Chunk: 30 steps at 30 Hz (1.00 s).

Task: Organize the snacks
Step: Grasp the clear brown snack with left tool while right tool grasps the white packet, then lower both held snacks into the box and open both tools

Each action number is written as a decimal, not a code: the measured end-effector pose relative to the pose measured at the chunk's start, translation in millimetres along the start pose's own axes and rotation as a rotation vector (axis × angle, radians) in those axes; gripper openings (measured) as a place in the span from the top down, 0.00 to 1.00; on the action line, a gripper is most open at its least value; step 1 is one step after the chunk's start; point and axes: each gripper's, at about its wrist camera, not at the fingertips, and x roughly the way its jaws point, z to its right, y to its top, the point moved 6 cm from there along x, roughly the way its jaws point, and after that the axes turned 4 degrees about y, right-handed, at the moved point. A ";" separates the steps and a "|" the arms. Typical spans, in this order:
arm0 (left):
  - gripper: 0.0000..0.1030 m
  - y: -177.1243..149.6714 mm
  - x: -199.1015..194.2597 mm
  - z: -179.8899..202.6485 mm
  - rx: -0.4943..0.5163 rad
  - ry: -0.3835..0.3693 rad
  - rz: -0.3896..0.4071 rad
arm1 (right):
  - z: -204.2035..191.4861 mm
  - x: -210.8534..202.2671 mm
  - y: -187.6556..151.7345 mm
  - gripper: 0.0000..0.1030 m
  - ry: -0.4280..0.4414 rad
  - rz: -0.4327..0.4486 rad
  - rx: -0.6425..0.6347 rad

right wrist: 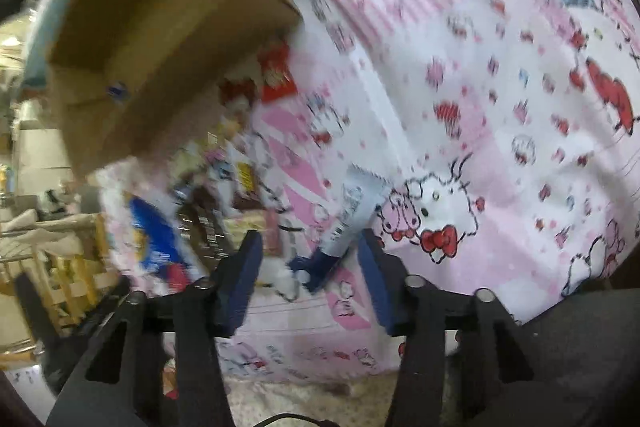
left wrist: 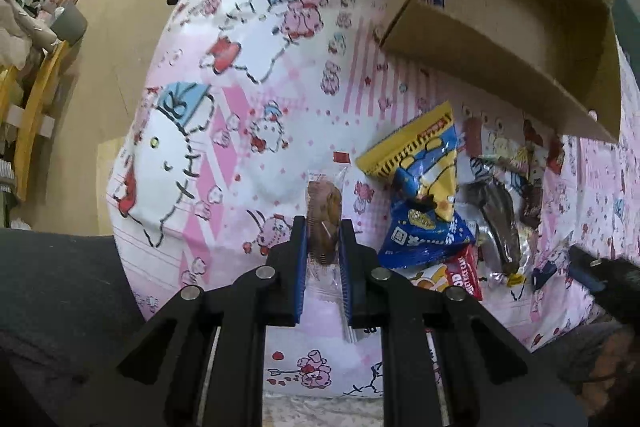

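- Fingers of your left gripper (left wrist: 323, 243) pinch a clear-wrapped brown cake (left wrist: 323, 223) from both sides; the blue pads press flat against the wrapper with no gap showing.
- That cake's long axis runs straight away from the camera, along the fingers. Its crimped near end lies toward you between the pads and its far seal points out past the tips. It is round-edged, dark brown, in see-through film.
- It sits on the pink cartoon-print cloth (left wrist: 248, 99), left of the snack pile.
- Your right gripper (right wrist: 310, 259) stands partly open around a blue-and-white packet (right wrist: 348, 223). Neither pad clearly touches it, though the blur leaves this unsure.
- That packet is long and narrow. It slants from a dark blue end low between the fingers up to a pale, zigzag-cut end further out and to the right. Barcode-like print shows on its pale part.
- Just beyond the left gripper, to its right, the pile holds a yellow-and-blue bag (left wrist: 428, 163) overlapping a blue bag (left wrist: 424, 235), a red packet (left wrist: 460, 275) under them, and a dark, shiny wrapped piece (left wrist: 500, 223) beside them.
- Further off, an open cardboard box (left wrist: 516, 27) lies on the cloth beyond the pile, opening toward you. Its inside looks bare brown.
- In the right wrist view the same box sits at upper left, with blurred snacks below it.
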 end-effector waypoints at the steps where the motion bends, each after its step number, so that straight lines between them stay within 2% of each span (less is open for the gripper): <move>1: 0.89 0.1 -3.6 -0.1 0.000 0.002 0.013 | 0.0 5.8 -2.1 0.57 -0.016 -0.004 -0.002; 3: 0.89 -0.7 -11.9 -1.9 -0.005 -0.016 0.018 | 0.0 15.0 -5.8 0.74 -0.061 0.001 -0.011; 5: 0.88 1.6 -23.0 -1.3 -0.016 -0.033 0.026 | -1.5 15.7 -8.4 0.81 -0.109 0.033 -0.027; 9: 0.89 17.1 -48.9 -2.8 -0.031 -0.095 0.050 | -17.2 -6.7 -9.6 0.82 -0.128 0.108 -0.063; 13: 0.88 34.7 -80.9 4.8 0.042 -0.122 0.140 | -48.2 -58.0 -2.7 0.82 -0.045 0.261 -0.137; 16: 0.88 50.1 -98.3 8.0 0.074 -0.135 0.197 | -60.7 -85.7 2.9 0.82 0.017 0.338 -0.168; 23: 0.88 81.0 -116.6 20.2 0.106 -0.173 0.249 | -81.1 -109.4 17.9 0.82 0.089 0.356 -0.210; 30: 0.88 114.8 -119.8 51.1 0.160 -0.178 0.302 | -108.2 -134.3 37.3 0.82 0.158 0.435 -0.351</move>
